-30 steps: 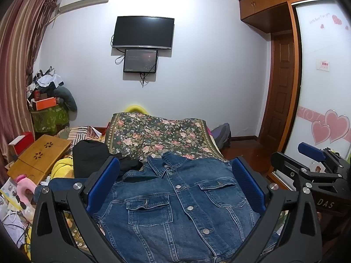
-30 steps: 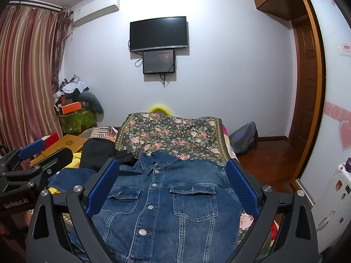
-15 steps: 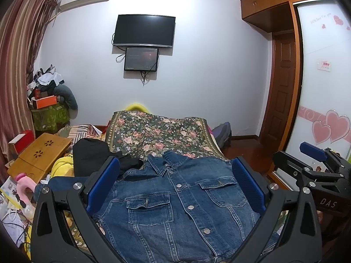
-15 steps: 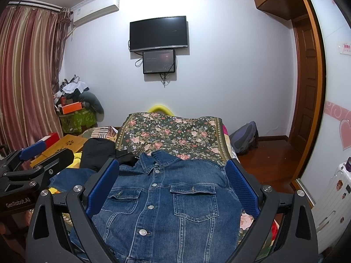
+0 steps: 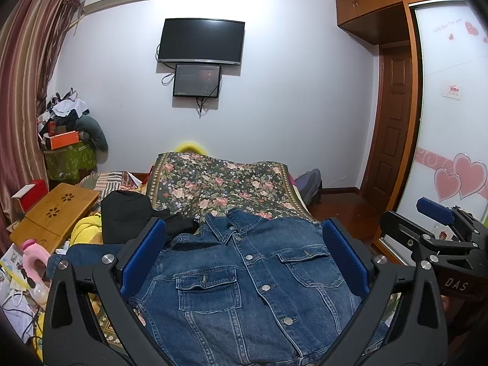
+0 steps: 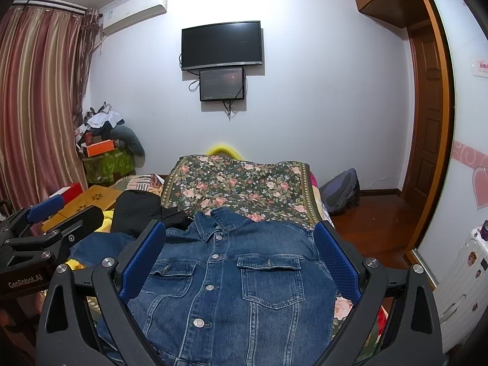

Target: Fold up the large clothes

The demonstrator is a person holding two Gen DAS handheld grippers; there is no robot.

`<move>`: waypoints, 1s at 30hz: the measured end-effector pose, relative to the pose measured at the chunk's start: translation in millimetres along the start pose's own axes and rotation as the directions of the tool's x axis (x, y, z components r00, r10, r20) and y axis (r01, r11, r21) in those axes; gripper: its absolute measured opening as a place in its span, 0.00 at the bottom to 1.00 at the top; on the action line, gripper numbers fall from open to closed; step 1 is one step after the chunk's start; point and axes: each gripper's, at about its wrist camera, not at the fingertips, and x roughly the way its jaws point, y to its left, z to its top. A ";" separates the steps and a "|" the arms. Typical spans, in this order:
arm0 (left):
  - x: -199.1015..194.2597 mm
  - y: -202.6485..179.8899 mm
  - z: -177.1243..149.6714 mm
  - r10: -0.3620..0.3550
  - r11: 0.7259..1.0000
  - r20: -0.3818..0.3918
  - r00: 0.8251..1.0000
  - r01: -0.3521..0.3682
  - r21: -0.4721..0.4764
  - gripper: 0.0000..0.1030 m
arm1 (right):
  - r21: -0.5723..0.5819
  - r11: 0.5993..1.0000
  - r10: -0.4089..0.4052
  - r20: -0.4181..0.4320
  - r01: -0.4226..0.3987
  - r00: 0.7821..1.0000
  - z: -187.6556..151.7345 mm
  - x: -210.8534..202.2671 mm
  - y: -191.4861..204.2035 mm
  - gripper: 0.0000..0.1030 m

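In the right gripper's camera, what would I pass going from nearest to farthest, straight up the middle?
Denim jacket → floral bedspread → yellow object behind the bed → small screen → wall TV.

Denim jacket (image 6: 231, 277) flat on floral bedspread (image 6: 241, 186).
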 end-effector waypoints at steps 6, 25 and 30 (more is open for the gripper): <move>0.0 2.4 1.4 -0.003 1.000 -0.004 1.000 0.003 -0.007 1.00 | -0.003 1.000 0.000 -0.005 0.000 1.000 1.3 1.5 -0.1 0.94; 10.4 8.8 -0.2 0.003 1.000 -0.022 1.000 -0.003 -0.028 1.00 | -0.005 1.000 -0.002 -0.032 0.001 0.999 5.8 7.7 -5.3 0.94; 17.8 16.6 0.6 0.015 0.999 -0.029 0.999 -0.017 -0.039 1.00 | -0.006 1.000 -0.007 -0.046 0.007 0.999 7.3 14.2 -6.9 0.94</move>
